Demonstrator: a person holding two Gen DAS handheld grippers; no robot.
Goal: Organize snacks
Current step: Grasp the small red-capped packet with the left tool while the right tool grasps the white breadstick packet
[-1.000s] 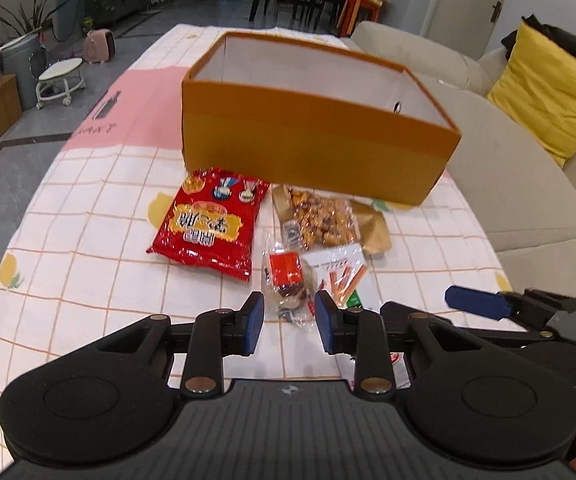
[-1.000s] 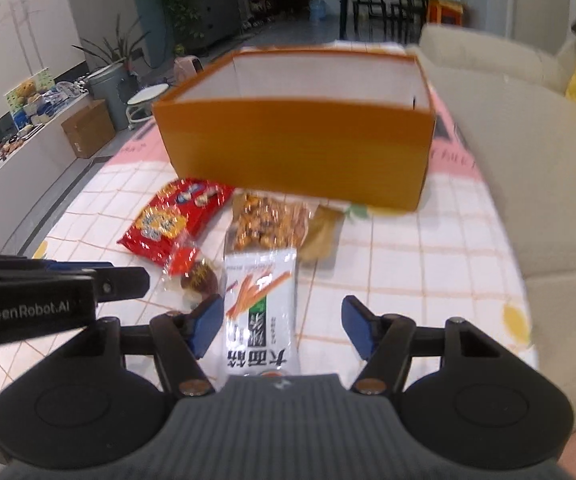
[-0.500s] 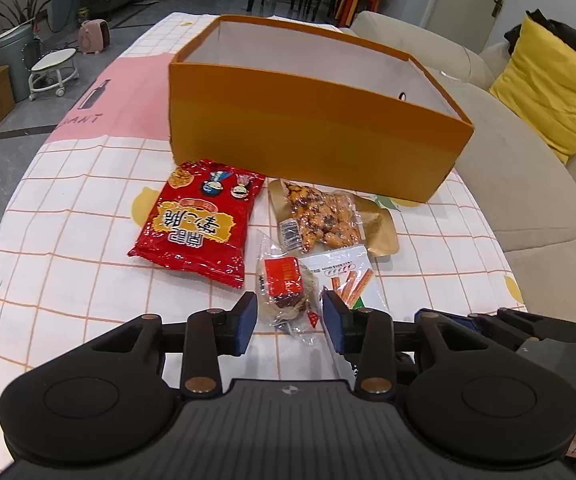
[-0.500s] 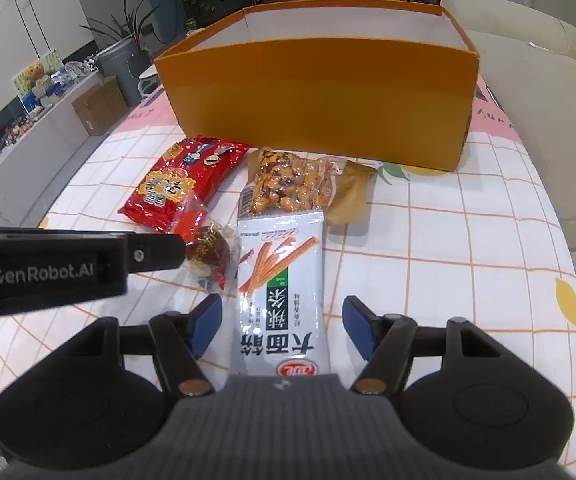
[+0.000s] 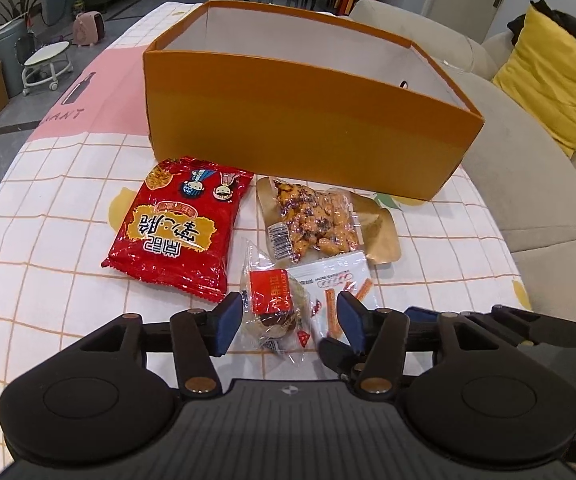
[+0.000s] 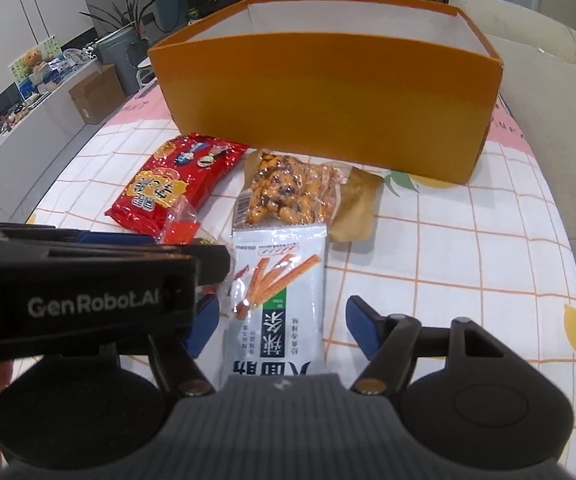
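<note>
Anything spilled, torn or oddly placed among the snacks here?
Nothing spilled or torn. The four packets lie loosely overlapping in front of the orange box: the white stick-snack packet covers the near edge of the nut bag, and the clear wrapped pastry sits askew beside it.
</note>
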